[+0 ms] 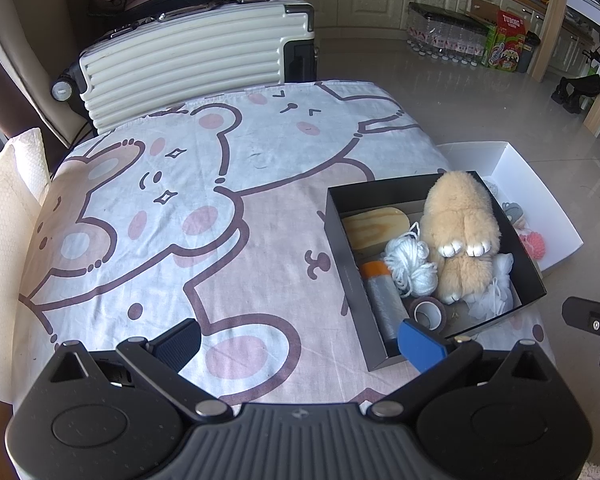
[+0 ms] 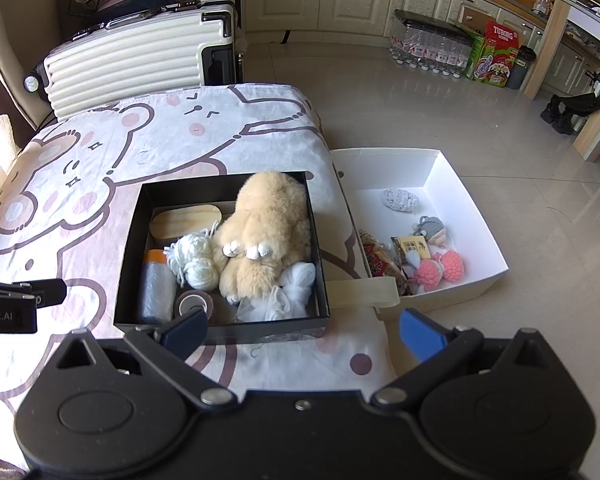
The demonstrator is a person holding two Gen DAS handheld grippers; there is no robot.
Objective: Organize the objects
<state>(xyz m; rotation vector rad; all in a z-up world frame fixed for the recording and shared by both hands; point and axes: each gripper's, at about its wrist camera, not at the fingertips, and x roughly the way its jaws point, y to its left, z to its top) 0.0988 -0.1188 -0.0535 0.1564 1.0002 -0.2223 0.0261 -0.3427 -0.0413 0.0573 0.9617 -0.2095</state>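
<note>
A black box (image 2: 128, 248) (image 1: 342, 256) sits on the cartoon-print sheet near the table's right edge. Inside lie a beige plush toy (image 2: 268, 224) (image 1: 462, 220), white yarn (image 2: 194, 258) (image 1: 410, 262), a grey spool with an orange cap (image 2: 156, 286) (image 1: 384, 296), a tape roll (image 2: 194, 302) (image 1: 428, 312), a wooden piece (image 2: 186, 222) (image 1: 376, 226) and white mesh (image 2: 288, 292). A white box (image 2: 472, 216) (image 1: 540, 188) beside the table holds small knitted toys (image 2: 440, 266) and packets. My left gripper (image 1: 300, 342) is open over the sheet, left of the black box. My right gripper (image 2: 302, 332) is open just in front of the black box, holding nothing.
A cream suitcase (image 1: 196, 64) stands behind the table. White paper towel (image 1: 16, 184) lies at the table's left edge. Tiled floor stretches right, with water bottles (image 2: 432, 50) and a carton (image 2: 494, 56) by the kitchen cabinets. A wooden post (image 2: 544, 40) stands at the far right.
</note>
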